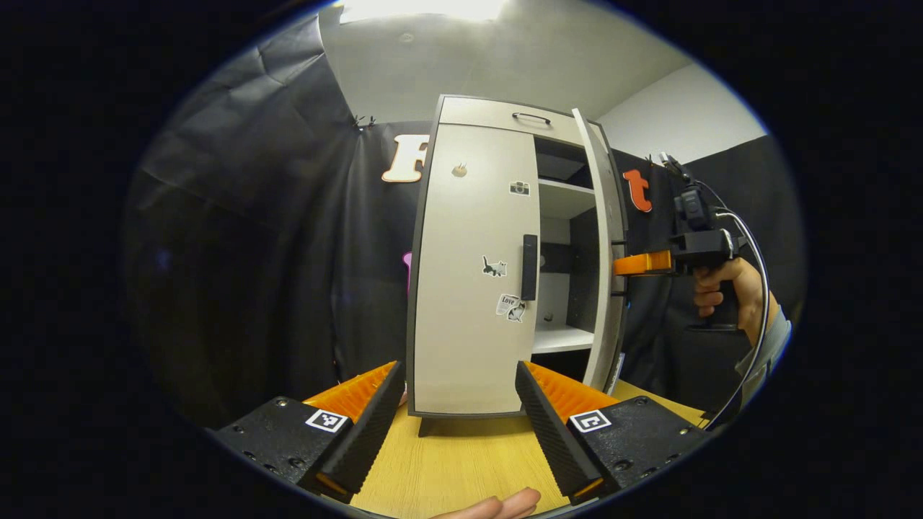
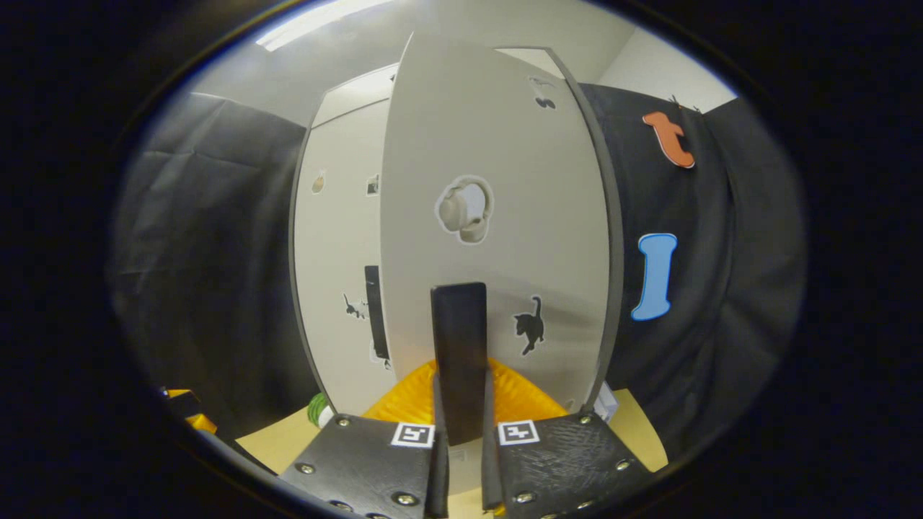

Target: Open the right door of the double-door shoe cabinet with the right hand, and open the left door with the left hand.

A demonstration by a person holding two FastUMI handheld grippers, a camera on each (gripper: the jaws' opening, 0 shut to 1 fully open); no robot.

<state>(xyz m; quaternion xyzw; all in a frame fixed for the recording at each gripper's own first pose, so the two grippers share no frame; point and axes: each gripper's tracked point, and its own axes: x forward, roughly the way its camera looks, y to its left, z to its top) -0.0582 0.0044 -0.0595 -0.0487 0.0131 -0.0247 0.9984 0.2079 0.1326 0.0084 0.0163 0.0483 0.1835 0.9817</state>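
In the left gripper view we find the shoe cabinet point(image 1: 497, 259) standing upright on the wooden counter point(image 1: 461, 468), before the black cloth wall; its left door point(image 1: 472, 274) is shut flat, carrying several small stickers and a dark vertical handle point(image 1: 529, 267) at its inner edge; its right door point(image 1: 602, 252) stands swung outward, exposing white shelves point(image 1: 562, 337) inside. The left hand-held gripper point(image 1: 458, 404) hovers low in front of the left door, its fingers spread wide with nothing between them, apart from the door. To the right, the right hand-held gripper point(image 1: 626, 265) reaches the edge of the open door, held by a hand point(image 1: 725, 292) with a cable trailing down.

In the right gripper view we see the right door point(image 2: 497, 216) close ahead, angled outward; its dark handle point(image 2: 459, 353) sits between the fingers of the right hand-held gripper point(image 2: 461, 432), both of which press on it; a cat sticker point(image 2: 531, 324) lies just beside the handle. The left door point(image 2: 339, 267) shows behind, closed, with its own handle point(image 2: 375, 310).
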